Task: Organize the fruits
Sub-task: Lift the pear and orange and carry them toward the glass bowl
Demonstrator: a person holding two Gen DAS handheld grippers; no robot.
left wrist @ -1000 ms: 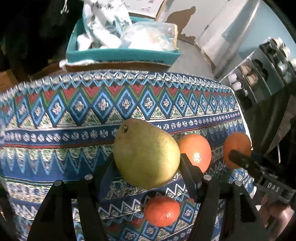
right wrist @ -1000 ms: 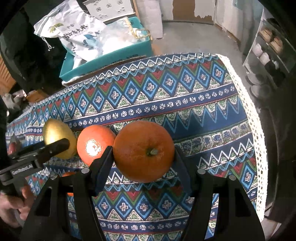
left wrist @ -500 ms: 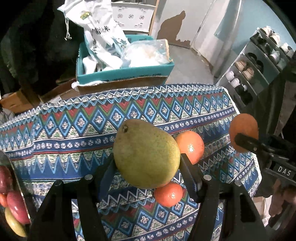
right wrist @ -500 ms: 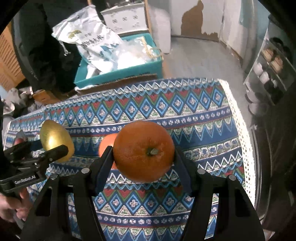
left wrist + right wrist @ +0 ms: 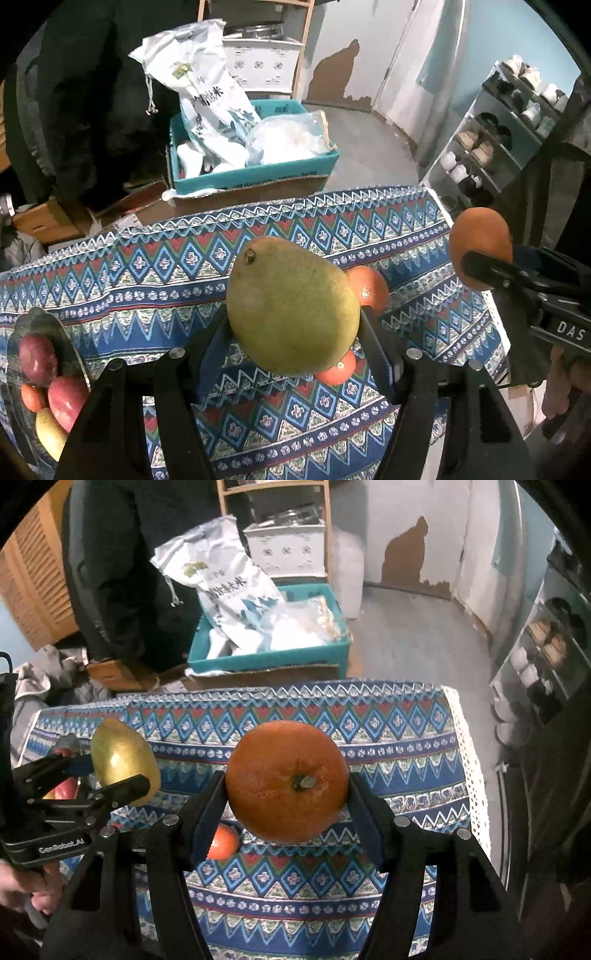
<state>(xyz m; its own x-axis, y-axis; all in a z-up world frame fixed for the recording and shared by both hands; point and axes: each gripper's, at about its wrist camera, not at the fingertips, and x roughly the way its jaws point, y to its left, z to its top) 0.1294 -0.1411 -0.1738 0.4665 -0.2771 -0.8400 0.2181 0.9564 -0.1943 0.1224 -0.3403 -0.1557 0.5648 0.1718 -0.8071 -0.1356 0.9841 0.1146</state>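
Worktop [image 5: 110,266] is carrying a patterned cloth, a fruit plate [image 5: 55,332] sitting at its left edge. Left hand-held gripper [image 5: 291,328] is gripping a pear [image 5: 291,306] above the middle. Right hand-held gripper [image 5: 286,786] is gripping an orange [image 5: 286,779] near the right edge. Two small oranges [image 5: 369,288] are lying below.

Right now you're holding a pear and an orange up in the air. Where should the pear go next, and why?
Probably carry the pear sideways toward the glass bowl at the cloth's left edge. The left tool grips the pear clear of the tablecloth, and the bowl already holds red and yellow fruit, so it looks like the collecting spot. The right tool holds the orange.
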